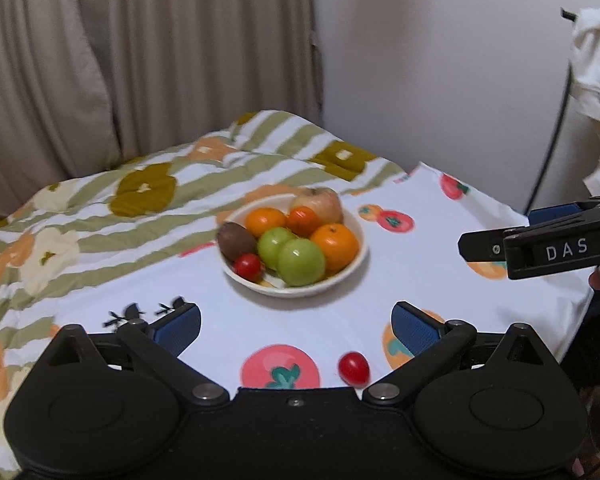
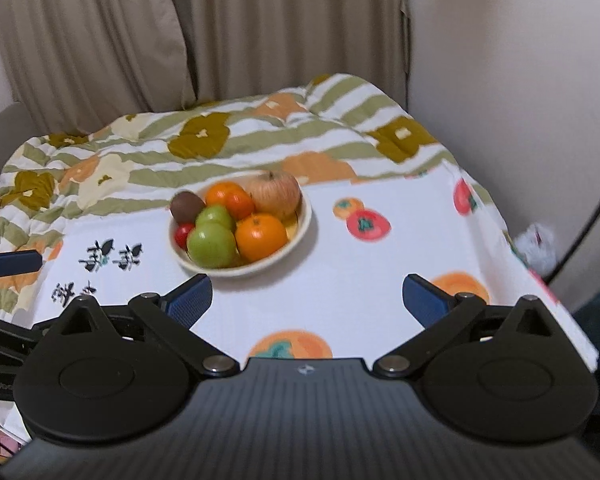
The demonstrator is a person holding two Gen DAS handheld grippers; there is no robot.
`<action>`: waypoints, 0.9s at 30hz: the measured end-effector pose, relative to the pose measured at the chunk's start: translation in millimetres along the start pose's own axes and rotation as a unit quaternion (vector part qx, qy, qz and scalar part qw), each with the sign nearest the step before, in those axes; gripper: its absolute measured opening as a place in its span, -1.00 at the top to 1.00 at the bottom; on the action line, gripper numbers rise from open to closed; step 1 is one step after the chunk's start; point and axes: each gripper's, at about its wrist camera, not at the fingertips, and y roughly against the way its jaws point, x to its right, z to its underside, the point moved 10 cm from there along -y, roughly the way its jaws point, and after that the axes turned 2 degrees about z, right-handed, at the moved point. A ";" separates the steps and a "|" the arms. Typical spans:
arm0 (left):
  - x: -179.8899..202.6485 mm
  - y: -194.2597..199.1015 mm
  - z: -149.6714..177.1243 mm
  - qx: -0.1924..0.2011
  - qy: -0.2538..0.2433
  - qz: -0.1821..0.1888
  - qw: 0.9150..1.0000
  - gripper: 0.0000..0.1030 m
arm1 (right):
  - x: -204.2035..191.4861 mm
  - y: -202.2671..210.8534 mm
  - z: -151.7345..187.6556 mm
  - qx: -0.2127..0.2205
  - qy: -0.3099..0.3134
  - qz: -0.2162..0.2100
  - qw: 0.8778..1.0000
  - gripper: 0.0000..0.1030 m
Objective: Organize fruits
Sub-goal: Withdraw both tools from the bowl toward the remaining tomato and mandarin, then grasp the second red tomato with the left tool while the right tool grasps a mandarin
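A cream bowl (image 1: 352, 276) (image 2: 304, 216) on the white fruit-print cloth (image 1: 228, 316) holds oranges, two green apples (image 1: 300, 261) (image 2: 211, 243), a kiwi (image 1: 236, 240), a cherry tomato (image 1: 247, 266) and a large pale apple (image 1: 320, 202). A loose cherry tomato (image 1: 354, 367) lies on the cloth near me, just inside my left gripper's right finger. My left gripper (image 1: 296, 326) is open and empty, in front of the bowl. My right gripper (image 2: 306, 300) is open and empty, also short of the bowl; it shows at the right edge of the left wrist view (image 1: 540, 246).
A striped floral quilt (image 1: 140, 196) (image 2: 220, 140) lies behind the cloth, with beige curtains (image 1: 140, 60) and a white wall behind. The table's right edge (image 2: 540, 280) drops off. White clothing (image 1: 596, 80) hangs at the far right.
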 end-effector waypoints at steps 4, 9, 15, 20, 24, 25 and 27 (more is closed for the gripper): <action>10.5 -16.7 15.0 -0.016 -0.019 0.017 1.000 -0.88 | 4.7 -10.7 20.6 -0.014 -0.016 0.001 1.000 -1.00; 23.5 -42.0 34.8 -0.036 -0.038 0.036 0.998 -0.71 | 10.4 -28.9 46.3 -0.032 -0.009 -0.002 0.999 -1.00; 35.8 -73.9 57.7 -0.074 -0.066 0.057 0.993 -0.36 | 10.6 -45.2 70.5 -0.053 -0.018 -0.011 0.998 -1.00; 39.7 -94.1 66.3 -0.092 -0.080 0.063 0.991 -0.19 | 4.2 -56.0 83.9 -0.066 -0.009 -0.019 0.998 -1.00; 40.9 -104.5 67.3 -0.097 -0.079 0.069 0.990 -0.06 | -3.0 -62.0 88.2 -0.073 -0.008 -0.027 0.997 -0.93; 41.3 -106.5 67.8 -0.098 -0.080 0.071 0.989 -0.01 | -4.8 -63.0 88.8 -0.074 -0.006 -0.027 0.997 -0.89; 42.4 -109.2 69.1 -0.102 -0.081 0.074 0.989 0.11 | -9.1 -65.3 89.8 -0.078 -0.001 -0.030 0.997 -0.79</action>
